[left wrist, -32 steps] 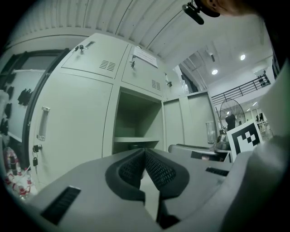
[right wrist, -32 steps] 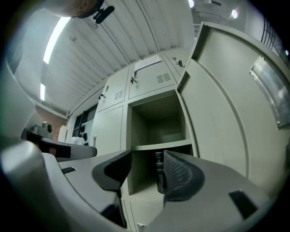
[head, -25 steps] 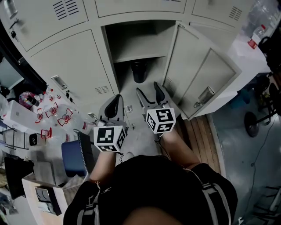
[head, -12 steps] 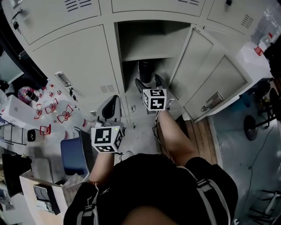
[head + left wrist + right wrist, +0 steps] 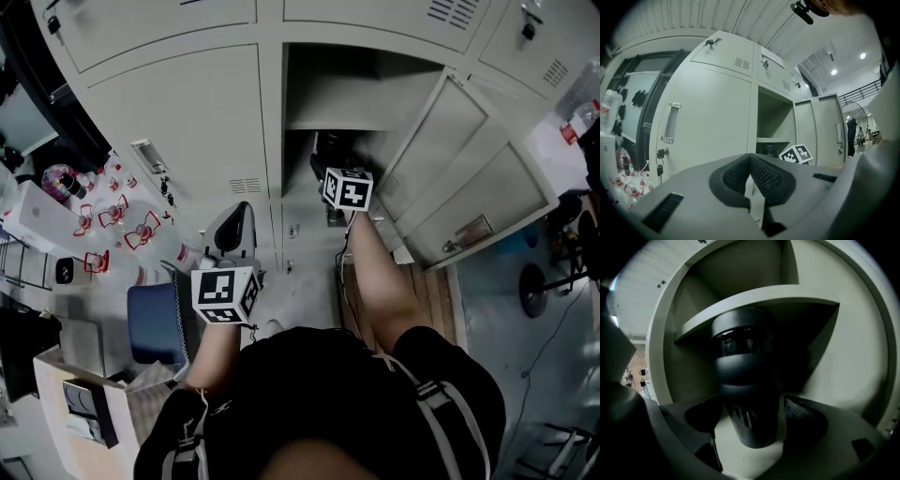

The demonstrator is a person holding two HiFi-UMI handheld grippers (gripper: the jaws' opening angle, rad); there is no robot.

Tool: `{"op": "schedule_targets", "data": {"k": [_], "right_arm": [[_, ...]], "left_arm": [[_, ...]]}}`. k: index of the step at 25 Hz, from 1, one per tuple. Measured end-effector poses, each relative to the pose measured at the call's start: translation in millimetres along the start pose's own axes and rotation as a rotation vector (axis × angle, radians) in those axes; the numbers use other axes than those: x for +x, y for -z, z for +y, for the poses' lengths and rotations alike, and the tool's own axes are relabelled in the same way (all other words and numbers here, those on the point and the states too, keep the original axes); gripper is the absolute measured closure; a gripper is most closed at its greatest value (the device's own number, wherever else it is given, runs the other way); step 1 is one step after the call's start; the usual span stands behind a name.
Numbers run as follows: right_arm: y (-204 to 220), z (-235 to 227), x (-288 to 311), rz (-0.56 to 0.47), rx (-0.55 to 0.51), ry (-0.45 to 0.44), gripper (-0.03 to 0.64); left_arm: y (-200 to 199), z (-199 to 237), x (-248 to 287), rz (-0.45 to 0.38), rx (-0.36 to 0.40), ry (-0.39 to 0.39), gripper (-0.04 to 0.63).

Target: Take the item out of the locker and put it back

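A black tumbler (image 5: 746, 380) stands upright on the floor of the open locker compartment (image 5: 361, 89), under its shelf (image 5: 754, 301). My right gripper (image 5: 751, 416) reaches into that compartment, and its jaws have just been opening. They stand wide on either side of the tumbler's lower part, with the pads (image 5: 802, 409) off its wall. In the head view the right gripper (image 5: 330, 161) is mostly hidden behind its marker cube, and the tumbler (image 5: 328, 143) is only a dark shape. My left gripper (image 5: 239, 211) hangs back in front of the closed door, shut (image 5: 751, 161) on nothing.
The locker door (image 5: 478, 178) stands swung open to the right of my right arm. A closed door with a handle (image 5: 148, 155) and keys is at the left. Clear bottles with red labels (image 5: 117, 225) and a blue bin (image 5: 155, 323) sit at the left, a chair base (image 5: 539, 281) at the right.
My right gripper has gone forward and down into the open compartment, up to the tumbler. The left gripper has drifted a little towards the lockers, still shut.
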State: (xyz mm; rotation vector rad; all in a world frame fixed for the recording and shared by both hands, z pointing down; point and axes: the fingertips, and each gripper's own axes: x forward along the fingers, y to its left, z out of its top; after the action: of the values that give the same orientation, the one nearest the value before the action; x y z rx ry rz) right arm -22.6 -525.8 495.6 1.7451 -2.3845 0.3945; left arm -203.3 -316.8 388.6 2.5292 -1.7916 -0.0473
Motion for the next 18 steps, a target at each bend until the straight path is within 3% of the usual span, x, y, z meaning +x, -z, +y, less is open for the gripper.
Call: {"op": "schedule_targets", "data": {"k": [8,18], "right_arm": [[3.2,-0.3,10.1,0.014,-0.021,-0.016,0.232],[5.2,-5.2,3.0,0.196,-0.001,0.024,0.236]], "left_arm": [[8.7,4.8,2.4,0.026,-0.011,-0.007,0.583],[6.5,-3.6,5.8,0.023,0.001,0.019,0.583]]}}
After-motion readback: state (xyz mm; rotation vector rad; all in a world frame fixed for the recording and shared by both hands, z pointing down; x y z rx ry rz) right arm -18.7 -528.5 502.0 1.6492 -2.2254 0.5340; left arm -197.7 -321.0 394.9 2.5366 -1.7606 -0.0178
